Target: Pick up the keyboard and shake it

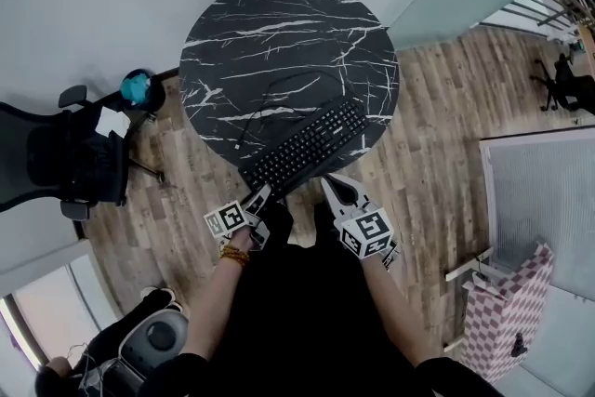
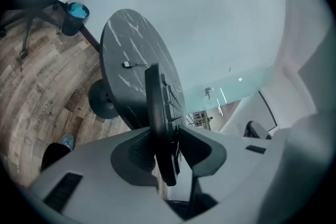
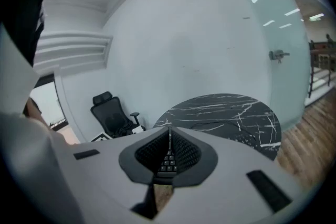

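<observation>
The keyboard (image 1: 307,147) lies on the table's (image 1: 279,23) near edge, its long axis running near-left to far-right. The left gripper (image 1: 258,197) straddles its near-left end, apparently pinching it, while the right gripper (image 1: 335,187), pressed together and empty, waits just beside the near long edge

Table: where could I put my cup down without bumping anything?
The far half of the table, beyond the cable, is bare marble. The near edge is crowded: the keyboard lies there, the left claw grips its end and the right claw sits shut beside it.
</observation>
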Tool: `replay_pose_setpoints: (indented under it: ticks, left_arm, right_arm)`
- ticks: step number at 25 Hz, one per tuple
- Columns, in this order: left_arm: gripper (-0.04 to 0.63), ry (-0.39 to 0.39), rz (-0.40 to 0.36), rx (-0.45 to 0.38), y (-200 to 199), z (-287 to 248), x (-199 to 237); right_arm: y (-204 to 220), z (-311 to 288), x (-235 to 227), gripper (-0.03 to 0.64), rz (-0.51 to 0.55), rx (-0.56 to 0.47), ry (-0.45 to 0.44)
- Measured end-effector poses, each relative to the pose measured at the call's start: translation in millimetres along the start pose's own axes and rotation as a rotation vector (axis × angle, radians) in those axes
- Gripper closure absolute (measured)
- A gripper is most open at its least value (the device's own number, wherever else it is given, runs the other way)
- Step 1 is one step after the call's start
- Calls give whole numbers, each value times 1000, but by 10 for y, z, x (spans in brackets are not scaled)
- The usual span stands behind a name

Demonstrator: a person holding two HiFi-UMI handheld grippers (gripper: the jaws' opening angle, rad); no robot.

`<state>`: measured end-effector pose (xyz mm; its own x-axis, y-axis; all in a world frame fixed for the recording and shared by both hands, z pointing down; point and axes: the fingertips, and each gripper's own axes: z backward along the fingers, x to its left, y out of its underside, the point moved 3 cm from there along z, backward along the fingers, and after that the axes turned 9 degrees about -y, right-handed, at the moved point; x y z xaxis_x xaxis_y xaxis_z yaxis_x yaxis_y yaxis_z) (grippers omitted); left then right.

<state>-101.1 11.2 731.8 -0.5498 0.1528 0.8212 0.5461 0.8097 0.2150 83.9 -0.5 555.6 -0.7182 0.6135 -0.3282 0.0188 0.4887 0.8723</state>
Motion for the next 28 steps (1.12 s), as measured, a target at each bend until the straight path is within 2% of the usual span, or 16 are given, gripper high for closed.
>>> replay_pose_setpoints:
  ticks: [3, 7, 9, 10, 14, 21, 23, 25, 28]
  left_arm:
    - [484, 12, 19, -24, -67, 133, -303]
    - [503, 21, 66, -36, -154, 269, -658]
    - [506, 14, 72, -45, -191, 288, -817]
    - [508, 9, 72, -46, -209, 295, -890]
    - [509, 1, 62, -30, -288, 333, -1121]
    - [509, -3, 52, -55, -330, 378, -1266]
    - [509, 10, 52, -65, -302, 399, -1276]
    - [509, -16, 11, -58, -302, 388, -1228]
    - [509, -51, 13, -51, -285, 403, -1168]
  right_arm:
    - [186, -13, -320, 584, -281, -80, 45]
    - [522, -88, -656, 573, -610, -162, 36]
    - [744, -140, -837, 393, -750, -174, 37]
    - [843, -165, -918, 373, -822, -189, 39]
    - [979, -267, -1088, 373, -1064, -352, -3]
    - [1111, -567, -1289, 373, -1239, -532, -52]
    - [1123, -609, -1371, 373, -1246, -576, -63]
    - [1110, -628, -1494, 373, -1244, -599, -56]
    - [1125, -704, -1625, 373, -1256, -610, -39]
